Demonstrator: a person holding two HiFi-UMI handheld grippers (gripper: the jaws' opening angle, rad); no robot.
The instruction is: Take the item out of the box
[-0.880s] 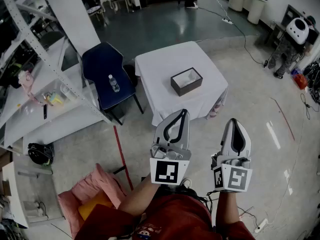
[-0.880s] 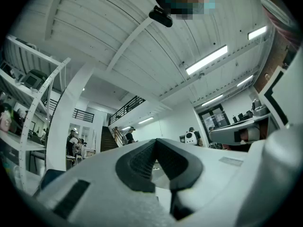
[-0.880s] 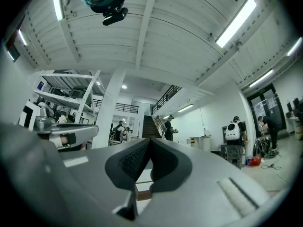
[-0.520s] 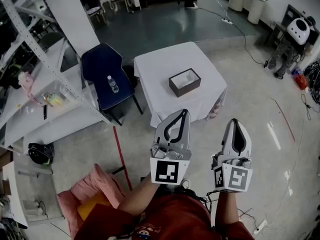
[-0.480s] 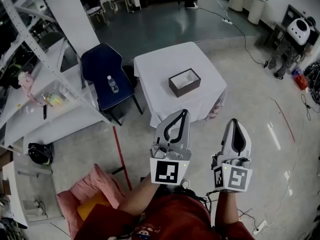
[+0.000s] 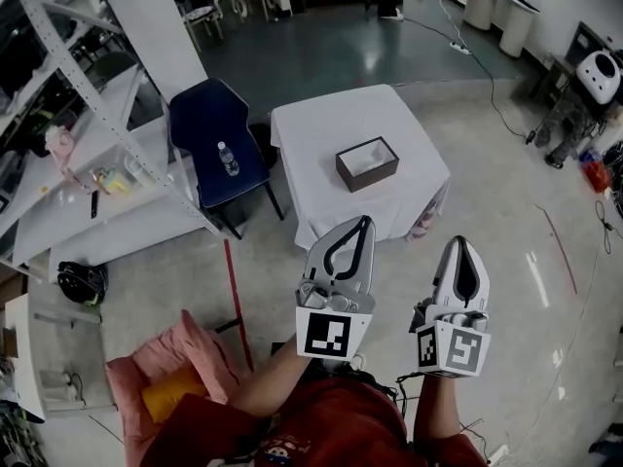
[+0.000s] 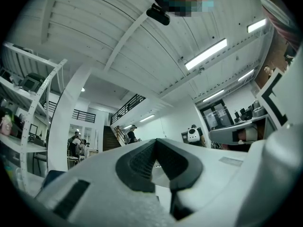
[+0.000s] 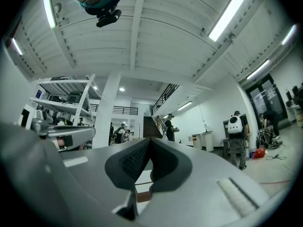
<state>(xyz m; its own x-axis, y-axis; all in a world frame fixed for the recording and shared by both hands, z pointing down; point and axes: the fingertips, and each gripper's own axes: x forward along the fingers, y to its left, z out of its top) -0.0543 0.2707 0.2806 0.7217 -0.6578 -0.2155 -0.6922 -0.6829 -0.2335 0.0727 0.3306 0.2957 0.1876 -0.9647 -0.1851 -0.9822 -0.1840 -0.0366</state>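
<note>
A dark open-topped box (image 6: 367, 163) with a pale inside sits on a table under a white cloth (image 6: 316, 129), well ahead of me across the floor. What lies in the box is too small to tell. My left gripper (image 6: 364, 220) is held up in front of my body, its jaws shut on nothing. My right gripper (image 6: 461, 242) is beside it, also shut and empty. In the left gripper view the left gripper (image 7: 155, 141) has its dark pads pressed together. In the right gripper view the right gripper (image 8: 149, 140) shows the same. Both are far short of the table.
A blue chair (image 6: 216, 139) with a small bottle (image 6: 227, 159) on its seat stands left of the table. Metal shelving (image 6: 88, 178) runs along the left. A pink cushion (image 6: 161, 368) lies on the floor at lower left. A red floor line (image 6: 236, 305) runs toward the chair.
The table, box and chair have shifted slightly down and right in the head view. Both grippers sit a little lower in frame and remain shut.
</note>
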